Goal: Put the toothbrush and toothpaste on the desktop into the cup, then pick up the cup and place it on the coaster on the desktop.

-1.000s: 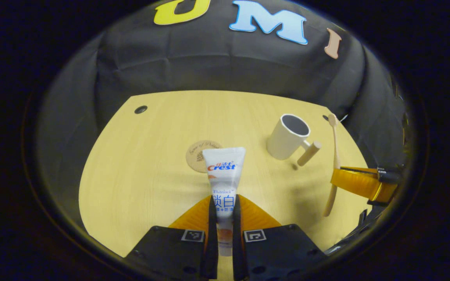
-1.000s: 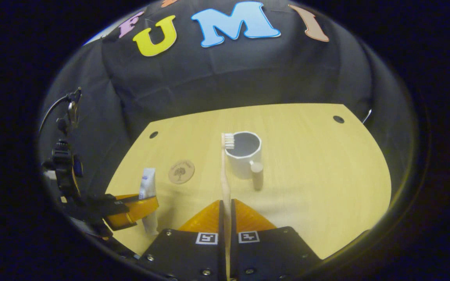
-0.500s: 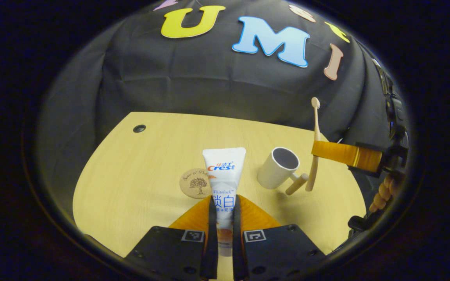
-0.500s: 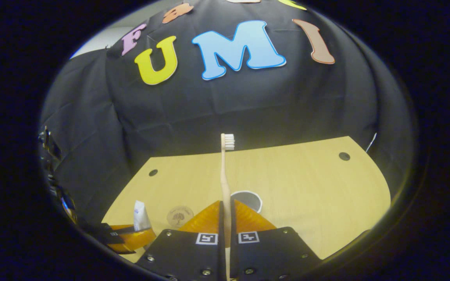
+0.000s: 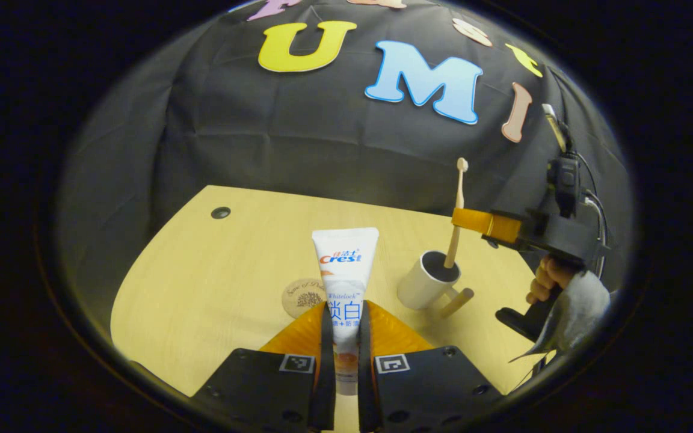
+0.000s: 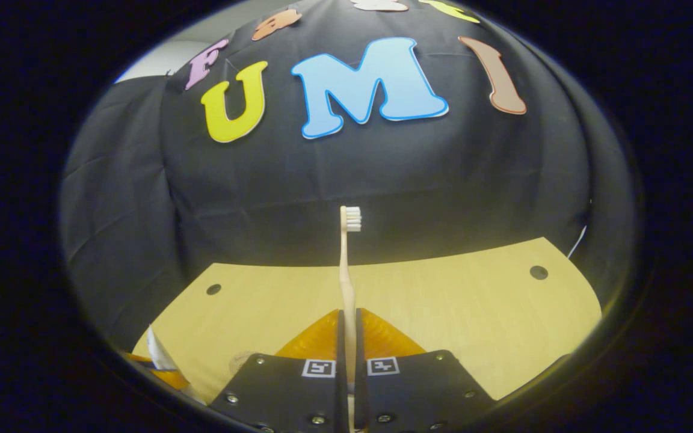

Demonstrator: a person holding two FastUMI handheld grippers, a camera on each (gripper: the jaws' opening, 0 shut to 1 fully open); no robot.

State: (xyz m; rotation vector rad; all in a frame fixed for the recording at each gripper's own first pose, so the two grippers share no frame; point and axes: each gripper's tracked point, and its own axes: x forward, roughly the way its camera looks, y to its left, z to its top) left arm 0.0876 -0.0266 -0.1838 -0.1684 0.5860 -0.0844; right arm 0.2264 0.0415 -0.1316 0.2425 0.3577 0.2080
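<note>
In the left gripper view my left gripper (image 5: 342, 313) is shut on a white toothpaste tube (image 5: 344, 264), held above the desk with its flat end pointing away. Behind it a round wooden coaster (image 5: 299, 296) lies on the desk. To the right stands a white cup (image 5: 425, 284) with a wooden handle. The right gripper (image 5: 464, 219) holds a wooden toothbrush (image 5: 457, 207) upright, its lower end inside the cup. In the right gripper view my right gripper (image 6: 349, 319) is shut on the toothbrush (image 6: 346, 264), bristles up; the cup is hidden below.
The light wooden desktop (image 5: 232, 252) has a cable hole (image 5: 221, 212) at its far left and another (image 6: 538, 272) at the far right. A hand (image 5: 544, 281) with a grey sleeve holds the right gripper at the desk's right edge.
The right gripper has moved over the cup and lowered the toothbrush's handle end into it. Its view has tilted up, so the cup has dropped out of sight. The left gripper has barely moved.
</note>
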